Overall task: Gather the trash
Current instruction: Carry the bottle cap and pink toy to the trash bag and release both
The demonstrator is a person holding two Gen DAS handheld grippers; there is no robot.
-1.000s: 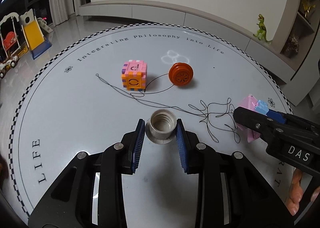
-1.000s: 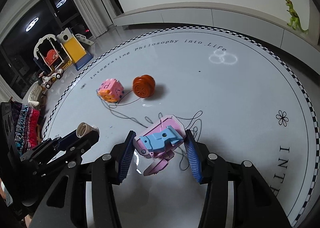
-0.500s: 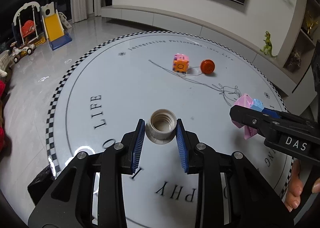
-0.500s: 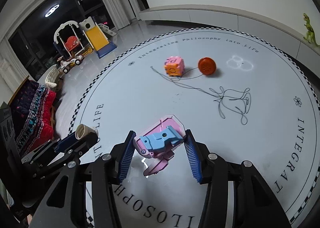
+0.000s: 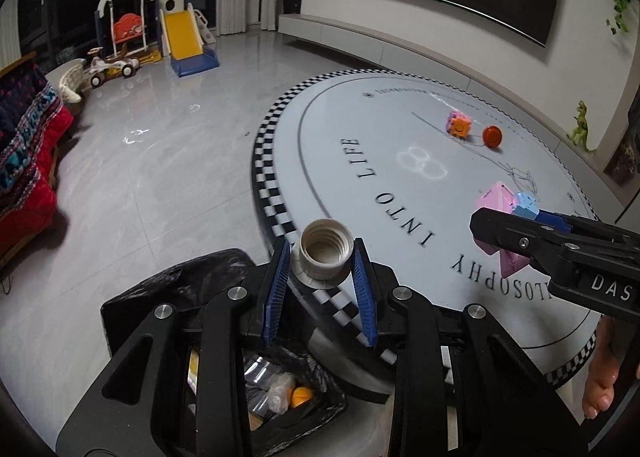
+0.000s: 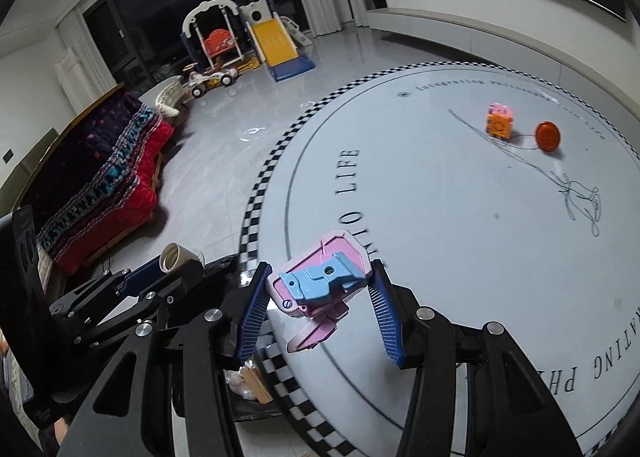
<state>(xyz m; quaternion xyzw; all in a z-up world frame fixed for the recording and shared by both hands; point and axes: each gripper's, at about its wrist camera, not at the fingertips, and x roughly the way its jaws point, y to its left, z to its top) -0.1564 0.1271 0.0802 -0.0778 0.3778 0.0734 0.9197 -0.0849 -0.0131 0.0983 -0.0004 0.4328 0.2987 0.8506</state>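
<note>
Ribbed blue fingers (image 5: pixel 362 297) of left gripper (image 5: pixel 323 289) clamped on threaded white plastic socket (image 5: pixel 326 255), above black bin bag (image 5: pixel 176 289). Right gripper (image 6: pixel 320 303) pads pinched on angular pink-and-blue plastic toy (image 6: pixel 320 283), over checkered table rim (image 6: pixel 256 193).

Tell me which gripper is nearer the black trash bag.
Left. The left gripper, clamped on the white threaded cap, hangs almost over the trash bag; the right gripper, gripping the pink-and-blue toy, sits above the table's edge.
</note>
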